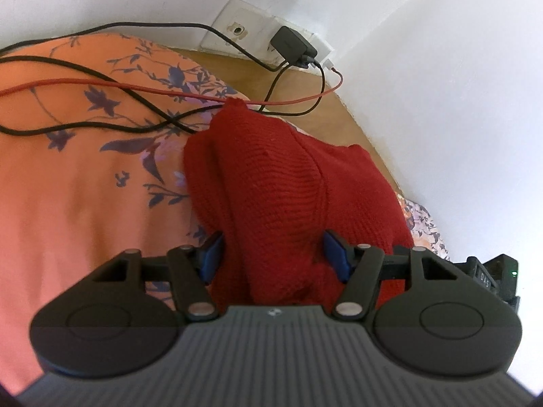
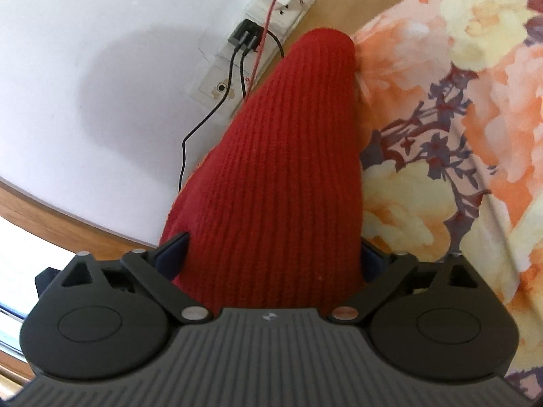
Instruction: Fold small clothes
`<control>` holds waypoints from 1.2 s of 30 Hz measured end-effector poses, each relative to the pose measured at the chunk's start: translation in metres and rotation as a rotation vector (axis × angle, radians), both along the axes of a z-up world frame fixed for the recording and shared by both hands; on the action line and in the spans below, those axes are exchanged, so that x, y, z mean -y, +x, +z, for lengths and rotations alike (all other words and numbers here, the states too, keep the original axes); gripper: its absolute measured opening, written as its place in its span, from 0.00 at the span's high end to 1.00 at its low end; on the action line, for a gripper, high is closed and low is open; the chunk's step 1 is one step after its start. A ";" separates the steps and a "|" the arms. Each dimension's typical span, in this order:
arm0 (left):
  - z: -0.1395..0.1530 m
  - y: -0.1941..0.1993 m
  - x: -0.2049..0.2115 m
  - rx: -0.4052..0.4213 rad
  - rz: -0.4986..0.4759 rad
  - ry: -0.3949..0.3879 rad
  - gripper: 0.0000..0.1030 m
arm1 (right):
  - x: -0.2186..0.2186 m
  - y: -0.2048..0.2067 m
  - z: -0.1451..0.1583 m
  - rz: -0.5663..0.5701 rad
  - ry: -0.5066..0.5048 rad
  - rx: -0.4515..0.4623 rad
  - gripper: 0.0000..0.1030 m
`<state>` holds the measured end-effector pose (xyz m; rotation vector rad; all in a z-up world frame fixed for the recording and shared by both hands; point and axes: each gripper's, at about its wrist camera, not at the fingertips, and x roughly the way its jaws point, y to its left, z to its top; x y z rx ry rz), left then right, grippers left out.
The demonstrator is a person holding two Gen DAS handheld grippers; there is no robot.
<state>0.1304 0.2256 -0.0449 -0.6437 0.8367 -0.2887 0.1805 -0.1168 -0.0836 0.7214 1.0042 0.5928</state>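
Loose black cables and a thin red cable cross the orange floral bedsheet ahead-left; open sheet lies nearer. The white wall with its plugged black charger closes the right and far side

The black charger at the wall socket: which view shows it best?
The left wrist view: the black charger sits unobstructed with its cables fanning out. The right wrist view shows it smaller, with the red knit garment hiding its cables lower down.
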 end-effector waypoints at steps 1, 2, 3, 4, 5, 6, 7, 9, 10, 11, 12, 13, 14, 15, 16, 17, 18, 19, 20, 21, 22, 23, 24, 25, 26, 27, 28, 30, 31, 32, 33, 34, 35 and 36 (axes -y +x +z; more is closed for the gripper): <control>0.001 0.000 0.000 0.007 -0.004 0.004 0.45 | 0.000 -0.003 0.004 -0.006 -0.008 0.009 0.16; 0.002 -0.001 0.000 0.016 -0.009 0.007 0.49 | 0.000 -0.007 0.008 -0.012 -0.017 0.018 0.21; 0.003 -0.001 0.000 0.024 -0.014 0.008 0.52 | 0.001 -0.010 0.013 -0.017 -0.027 0.028 0.23; 0.004 -0.001 0.000 0.033 -0.021 0.008 0.56 | -0.002 -0.014 0.019 -0.026 -0.039 0.043 0.26; 0.005 -0.002 -0.001 0.039 -0.023 0.005 0.58 | -0.004 -0.017 0.024 -0.035 -0.046 0.053 0.28; 0.005 -0.002 -0.003 0.041 -0.023 -0.001 0.59 | -0.007 -0.021 0.030 -0.047 -0.047 0.062 0.29; 0.005 -0.002 -0.005 0.041 -0.023 -0.013 0.60 | -0.008 -0.023 0.035 -0.056 -0.043 0.069 0.31; 0.003 -0.002 -0.010 0.041 -0.025 -0.050 0.62 | -0.013 -0.028 0.046 -0.074 -0.023 0.080 0.33; 0.003 -0.002 -0.013 0.044 -0.026 -0.064 0.64 | -0.015 -0.029 0.052 -0.081 -0.017 0.083 0.34; 0.004 -0.002 -0.016 0.051 -0.028 -0.079 0.64 | -0.017 -0.030 0.057 -0.087 -0.012 0.086 0.35; 0.006 -0.003 -0.018 0.057 -0.029 -0.091 0.65 | -0.019 -0.031 0.062 -0.094 -0.002 0.085 0.35; 0.008 -0.003 -0.020 0.063 -0.032 -0.104 0.65 | -0.020 -0.031 0.066 -0.099 0.010 0.083 0.36; 0.012 -0.003 -0.022 0.074 -0.034 -0.115 0.65 | -0.021 -0.033 0.070 -0.107 0.031 0.081 0.37; 0.016 -0.004 -0.023 0.085 -0.036 -0.123 0.65 | -0.021 -0.035 0.074 -0.116 0.053 0.079 0.37; 0.020 -0.005 -0.024 0.095 -0.037 -0.125 0.65 | -0.021 -0.036 0.078 -0.122 0.069 0.079 0.37; 0.026 -0.006 -0.024 0.107 -0.036 -0.122 0.65 | -0.021 -0.037 0.082 -0.127 0.082 0.080 0.37; 0.032 -0.008 -0.023 0.118 -0.035 -0.114 0.65 | -0.021 -0.038 0.085 -0.128 0.097 0.082 0.37; 0.038 -0.009 -0.022 0.130 -0.036 -0.106 0.65 | -0.021 -0.040 0.089 -0.128 0.112 0.085 0.37; 0.044 -0.011 -0.021 0.142 -0.039 -0.101 0.65 | -0.019 -0.043 0.094 -0.129 0.126 0.091 0.37; 0.050 -0.013 -0.019 0.151 -0.044 -0.094 0.65 | -0.018 -0.046 0.098 -0.128 0.138 0.101 0.37; 0.057 -0.015 -0.016 0.163 -0.050 -0.088 0.65 | -0.017 -0.048 0.103 -0.127 0.147 0.111 0.37; 0.062 -0.017 -0.013 0.173 -0.056 -0.082 0.65 | -0.014 -0.051 0.107 -0.127 0.159 0.124 0.37; 0.067 -0.019 -0.008 0.181 -0.062 -0.074 0.66 | -0.009 -0.054 0.111 -0.128 0.172 0.133 0.37; 0.072 -0.021 -0.004 0.185 -0.065 -0.068 0.66 | -0.005 -0.056 0.113 -0.129 0.185 0.138 0.37; 0.077 -0.024 0.002 0.191 -0.067 -0.059 0.65 | 0.001 -0.059 0.116 -0.130 0.198 0.143 0.37; 0.080 -0.026 0.006 0.197 -0.070 -0.053 0.65 | 0.006 -0.061 0.118 -0.130 0.205 0.147 0.37; 0.083 -0.029 0.013 0.202 -0.075 -0.046 0.66 | 0.013 -0.064 0.119 -0.129 0.214 0.152 0.37; 0.086 -0.032 0.027 0.206 -0.083 -0.040 0.66 | 0.030 -0.070 0.120 -0.131 0.229 0.157 0.37; 0.087 -0.034 0.037 0.207 -0.089 -0.038 0.66 | 0.037 -0.074 0.121 -0.131 0.232 0.160 0.37; 0.088 -0.035 0.046 0.206 -0.095 -0.036 0.66 | 0.047 -0.077 0.121 -0.132 0.235 0.163 0.37; 0.088 -0.037 0.055 0.205 -0.101 -0.033 0.66 | 0.056 -0.080 0.120 -0.134 0.237 0.164 0.37; 0.086 -0.038 0.066 0.203 -0.108 -0.030 0.66 | 0.066 -0.082 0.120 -0.137 0.238 0.164 0.37; 0.085 -0.039 0.077 0.198 -0.116 -0.026 0.66 | 0.077 -0.085 0.118 -0.142 0.237 0.162 0.37; 0.082 -0.040 0.087 0.193 -0.123 -0.021 0.66 | 0.089 -0.087 0.116 -0.146 0.237 0.157 0.37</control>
